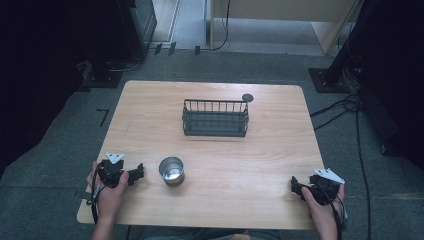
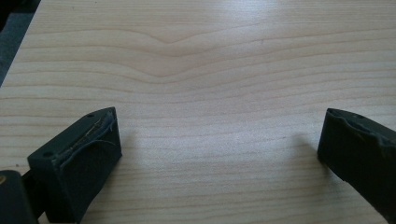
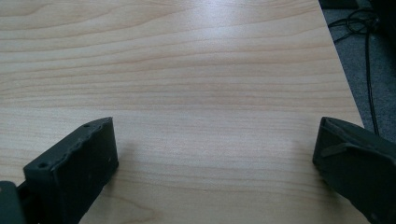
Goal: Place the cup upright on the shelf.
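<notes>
Both grippers, left [image 1: 136, 174] and right [image 1: 296, 186], rest spread wide on table [image 1: 250, 165].

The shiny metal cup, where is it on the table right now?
In the high view, the shiny metal cup stands upright near the front edge, left of centre, just right of the left tool and nearer than the black wire basket.

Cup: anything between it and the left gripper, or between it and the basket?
Nothing visible. The left gripper, open, sits just left of the cup with bare table between; bare wood also runs up to the basket.
</notes>
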The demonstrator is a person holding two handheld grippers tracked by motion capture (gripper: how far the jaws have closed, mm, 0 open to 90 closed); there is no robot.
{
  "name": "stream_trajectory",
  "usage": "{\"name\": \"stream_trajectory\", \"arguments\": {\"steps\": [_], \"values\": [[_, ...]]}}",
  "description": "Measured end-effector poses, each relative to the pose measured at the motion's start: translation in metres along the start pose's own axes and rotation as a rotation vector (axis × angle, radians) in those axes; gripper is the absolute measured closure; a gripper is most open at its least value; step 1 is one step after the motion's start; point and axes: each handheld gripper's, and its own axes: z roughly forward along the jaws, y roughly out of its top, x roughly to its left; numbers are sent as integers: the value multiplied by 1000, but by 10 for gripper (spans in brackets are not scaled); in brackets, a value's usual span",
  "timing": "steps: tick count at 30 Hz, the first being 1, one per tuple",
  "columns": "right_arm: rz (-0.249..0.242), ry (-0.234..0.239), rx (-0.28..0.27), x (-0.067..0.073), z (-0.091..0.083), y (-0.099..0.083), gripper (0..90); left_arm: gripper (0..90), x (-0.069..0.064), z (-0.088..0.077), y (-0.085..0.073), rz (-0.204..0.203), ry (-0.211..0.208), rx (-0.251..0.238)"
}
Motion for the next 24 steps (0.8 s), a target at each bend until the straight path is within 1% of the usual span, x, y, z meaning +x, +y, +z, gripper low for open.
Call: {"name": "stream_trajectory", "arguments": {"steps": [6, 12, 15, 19, 20, 21, 22, 23, 24], "values": [[0, 0, 0, 0, 0, 0, 0, 0, 0, 0, 0, 1, 0, 0], [-16, 29, -20, 9, -6, 5, 0, 0, 0, 0, 0, 1, 0, 0], [-32, 53, -36, 19, -10, 11, 0, 0, 0, 0, 0, 0, 0, 0], [-52, 73, -44, 32, -11, 17, 0, 0, 0, 0, 0, 0, 0, 0], [-52, 73, -44, 32, -11, 17, 0, 0, 0, 0, 0, 0, 0, 0], [-66, 86, -52, 38, -12, 21, 0, 0, 0, 0, 0, 0, 0, 0], [-66, 86, -52, 38, -12, 21, 0, 0, 0, 0, 0, 0, 0, 0], [-71, 90, -56, 41, -12, 23, 0, 0, 0, 0, 0, 1, 0, 0], [-82, 106, -66, 48, -13, 27, 0, 0, 0, 0, 0, 1, 0, 0]]}}
